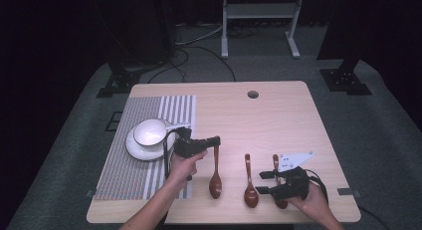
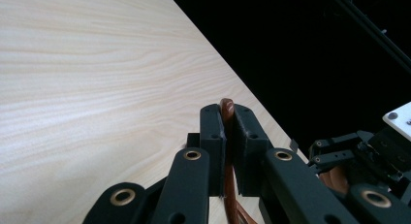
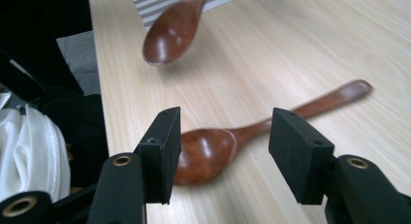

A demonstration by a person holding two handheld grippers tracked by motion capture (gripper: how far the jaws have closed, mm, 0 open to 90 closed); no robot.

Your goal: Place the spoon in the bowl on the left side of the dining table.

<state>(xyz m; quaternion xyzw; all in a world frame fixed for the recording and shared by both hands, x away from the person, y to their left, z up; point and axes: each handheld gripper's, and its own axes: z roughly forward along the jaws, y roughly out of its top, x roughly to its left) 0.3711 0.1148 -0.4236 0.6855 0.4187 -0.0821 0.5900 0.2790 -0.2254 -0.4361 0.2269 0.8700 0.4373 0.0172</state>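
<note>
Gripping a brown spoon (image 1: 215,176) handle, the left claw (image 1: 215,141) points rightward; right claw (image 1: 263,182) gapes.

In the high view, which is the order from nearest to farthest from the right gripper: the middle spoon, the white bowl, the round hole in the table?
1. Middle spoon, just left of the right gripper.
2. White bowl, far left on its saucer.
3. Round hole, at the table's far edge; nearly as far as the bowl, so 2 and 3 are uncertain.

This looks like a lab or recording studio. A lone pale wooden desk (image 1: 278,115) stands on grey carpet (image 1: 378,120) against black surroundings. Loose cables (image 1: 199,51) and a white metal stand (image 1: 259,21) sit on the far floor.
</note>
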